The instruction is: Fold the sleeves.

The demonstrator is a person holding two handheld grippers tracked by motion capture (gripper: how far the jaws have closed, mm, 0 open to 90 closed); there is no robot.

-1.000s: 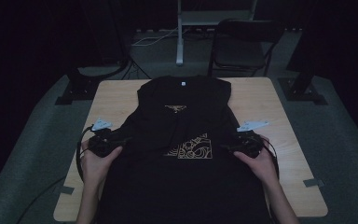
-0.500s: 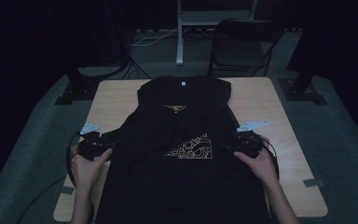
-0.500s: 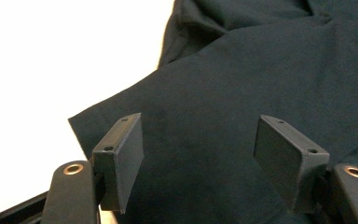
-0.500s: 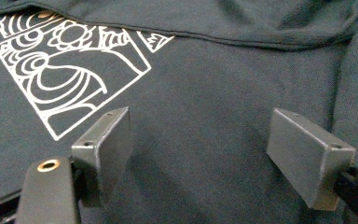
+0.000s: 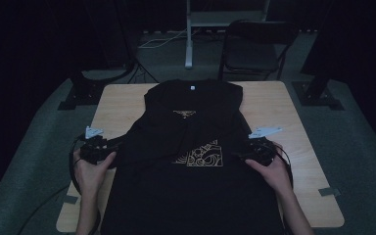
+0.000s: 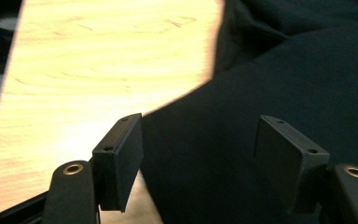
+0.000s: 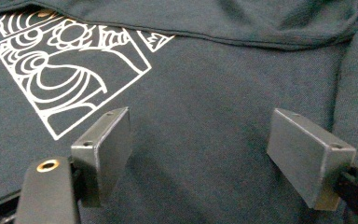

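— High view first: what is seen on the worktop (image 5: 284, 105)?

— A black T-shirt (image 5: 191, 196) is spread flat along the middle of the wooden worktop, its collar toward the far edge and its hem hanging over the near edge. A gold square print (image 5: 198, 157) is shown on the chest, and the sleeves appear folded inward over the body.

— How are the hands posed?

— Both forearms are brought in from the near edge. The left hand (image 5: 89, 171) is held at the left edge of the shirt with the left gripper (image 5: 108, 149) pointed inward at the cloth. The right hand (image 5: 269, 169) is set at the shirt's right edge, and the right gripper (image 5: 242, 152) is aimed toward the print.

— And the jaws?

— In the left gripper view the jaws are seen spread wide, with the shirt's edge and bare wood beneath them and nothing pinched. In the right gripper view the jaws are likewise parted over dark fabric beside the white-lined print (image 7: 70, 70), and no cloth is gripped.

— Any containers?

— None can be made out on the worktop.
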